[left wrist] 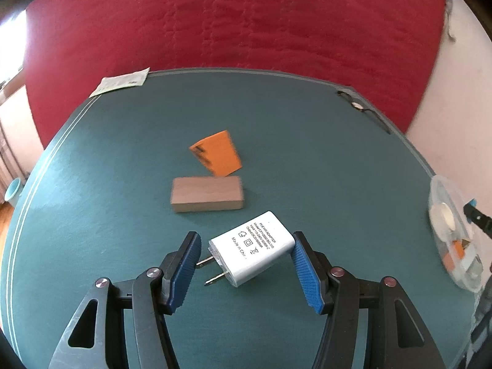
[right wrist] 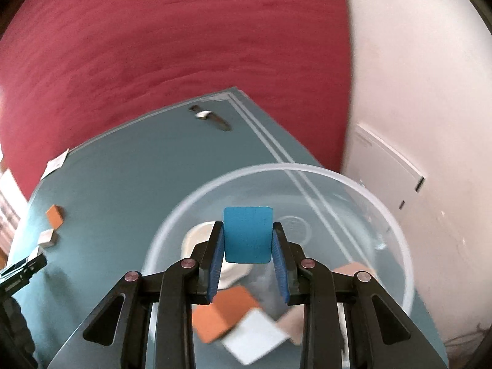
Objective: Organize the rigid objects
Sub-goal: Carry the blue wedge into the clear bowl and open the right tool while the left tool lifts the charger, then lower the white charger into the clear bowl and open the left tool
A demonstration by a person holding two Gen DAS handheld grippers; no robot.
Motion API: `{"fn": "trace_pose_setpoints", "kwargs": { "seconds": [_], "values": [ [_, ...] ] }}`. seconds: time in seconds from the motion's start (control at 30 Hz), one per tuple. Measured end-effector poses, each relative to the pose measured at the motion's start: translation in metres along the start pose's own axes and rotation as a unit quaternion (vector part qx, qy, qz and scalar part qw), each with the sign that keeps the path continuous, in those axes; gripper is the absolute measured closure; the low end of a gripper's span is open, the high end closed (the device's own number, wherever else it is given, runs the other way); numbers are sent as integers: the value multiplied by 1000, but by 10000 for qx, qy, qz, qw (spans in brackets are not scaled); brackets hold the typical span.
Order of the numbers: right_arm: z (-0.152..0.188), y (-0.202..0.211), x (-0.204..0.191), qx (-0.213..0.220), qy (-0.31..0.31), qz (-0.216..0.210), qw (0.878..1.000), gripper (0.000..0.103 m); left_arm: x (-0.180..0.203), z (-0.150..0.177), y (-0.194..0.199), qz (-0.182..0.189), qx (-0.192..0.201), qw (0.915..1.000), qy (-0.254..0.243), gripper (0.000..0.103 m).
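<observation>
My left gripper [left wrist: 244, 264] is shut on a white power adapter [left wrist: 252, 246], held slantwise: its prongs rest against the left pad and a corner presses the right pad. Beyond it on the green table [left wrist: 107, 184] lie a brown block [left wrist: 207, 193] and an orange block [left wrist: 218, 153]. My right gripper [right wrist: 247, 230] is shut on a blue block [right wrist: 247, 233] and holds it above a clear plastic bowl [right wrist: 307, 167]. Inside the bowl lie an orange block [right wrist: 224, 313], a white block [right wrist: 255, 335], tan blocks and a white round item [right wrist: 196, 236].
In the left wrist view the bowl [left wrist: 439, 184] stands at the table's right edge. A paper slip [left wrist: 120, 81] lies at the far left corner and a dark small object [left wrist: 358, 104] at the far right. A red bedspread [left wrist: 246, 24] lies behind the table, a pale wall to the right.
</observation>
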State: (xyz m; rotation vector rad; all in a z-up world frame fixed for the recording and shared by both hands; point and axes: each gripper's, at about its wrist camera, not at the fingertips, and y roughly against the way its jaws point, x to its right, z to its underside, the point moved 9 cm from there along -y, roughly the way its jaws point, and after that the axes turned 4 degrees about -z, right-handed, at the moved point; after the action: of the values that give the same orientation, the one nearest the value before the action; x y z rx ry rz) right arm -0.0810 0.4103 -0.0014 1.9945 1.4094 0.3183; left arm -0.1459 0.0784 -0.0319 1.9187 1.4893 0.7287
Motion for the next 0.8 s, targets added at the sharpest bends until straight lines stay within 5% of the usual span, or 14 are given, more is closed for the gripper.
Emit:
{"fn": "trace_pose_setpoints", "kwargs": {
  "seconds": [0.13,0.8],
  "values": [
    [2,1,22,32,-205,90,9997,56,22,-5,5,125,53,9998,-139,40],
    [4,17,59,663,-78,661,9956,46,166,-21,20,1171,175,9876,-1026,40]
  ]
}}
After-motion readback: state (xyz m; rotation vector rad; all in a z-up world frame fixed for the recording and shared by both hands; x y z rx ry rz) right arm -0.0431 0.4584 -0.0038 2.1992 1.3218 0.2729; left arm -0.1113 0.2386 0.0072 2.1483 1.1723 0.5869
